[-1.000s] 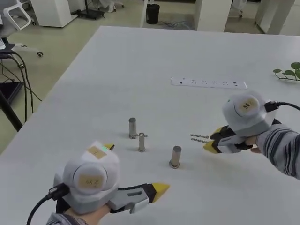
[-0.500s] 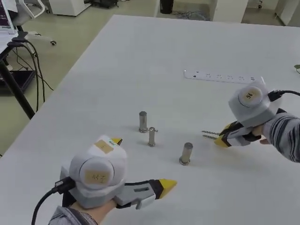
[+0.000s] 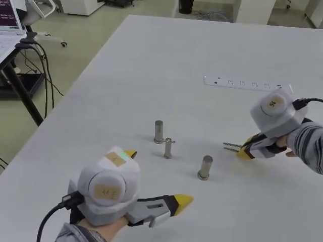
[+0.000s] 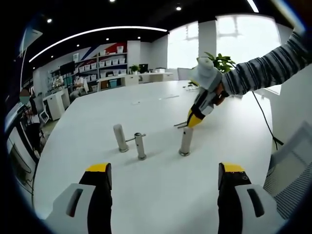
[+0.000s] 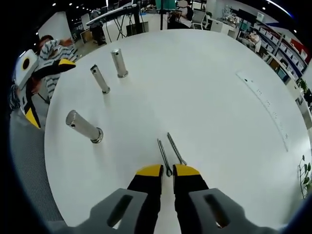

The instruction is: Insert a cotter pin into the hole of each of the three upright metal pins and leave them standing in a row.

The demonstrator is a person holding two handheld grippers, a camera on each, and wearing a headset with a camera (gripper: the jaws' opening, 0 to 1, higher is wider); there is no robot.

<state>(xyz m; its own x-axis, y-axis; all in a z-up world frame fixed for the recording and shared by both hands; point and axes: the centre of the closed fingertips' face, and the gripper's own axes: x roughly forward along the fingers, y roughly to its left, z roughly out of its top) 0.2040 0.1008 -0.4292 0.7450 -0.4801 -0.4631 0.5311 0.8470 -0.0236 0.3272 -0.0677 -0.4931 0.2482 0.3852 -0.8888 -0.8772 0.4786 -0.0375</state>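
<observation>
Three upright metal pins stand on the white table: the far one (image 3: 159, 131), the middle one (image 3: 168, 148) with a cotter pin through its top, and the near-right one (image 3: 205, 167). Two loose cotter pins (image 3: 231, 146) lie right of them. My right gripper (image 3: 245, 152) sits at their ends, and its jaws are shut on the ring end of the left cotter pin (image 5: 164, 156), with the other cotter pin (image 5: 175, 148) beside it. My left gripper (image 3: 156, 176) hovers open and empty in front of the pins. In the left gripper view the same pins (image 4: 140, 146) stand ahead of the left gripper (image 4: 165, 168).
A white power strip (image 3: 247, 84) lies farther back on the table (image 3: 126, 85). The table's left edge drops to the floor, where a stand with cables (image 3: 25, 75) is. A person's striped sleeve (image 3: 308, 146) holds the right gripper.
The head camera has shifted, so the whole scene sits further right. The right gripper's jaws have come together at the cotter pins' ends. The metal pins stand as before.
</observation>
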